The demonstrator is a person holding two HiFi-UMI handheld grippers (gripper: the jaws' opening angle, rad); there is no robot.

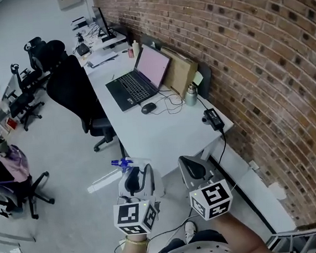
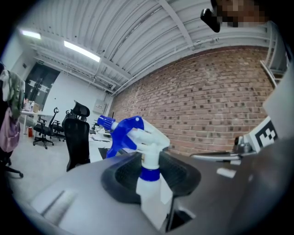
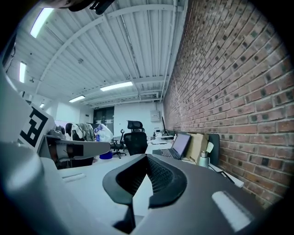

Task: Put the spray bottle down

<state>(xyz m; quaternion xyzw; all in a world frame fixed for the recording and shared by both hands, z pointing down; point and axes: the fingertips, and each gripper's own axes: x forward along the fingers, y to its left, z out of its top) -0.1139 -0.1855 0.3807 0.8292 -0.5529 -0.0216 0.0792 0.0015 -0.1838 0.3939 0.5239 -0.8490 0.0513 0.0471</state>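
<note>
The spray bottle has a white body and a blue trigger head. It stands upright between the jaws of my left gripper, which is shut on it just below the blue collar. In the left gripper view the spray bottle rises from the left gripper with its nozzle pointing left. My right gripper is beside it on the right, shut with nothing in it; its pads meet at the tips. Both grippers hang in the air above the floor, just short of the near end of the white desk.
On the desk are an open laptop, a mouse, a green flask, a black power adapter and cables. A black office chair stands left of the desk. A brick wall runs along the right.
</note>
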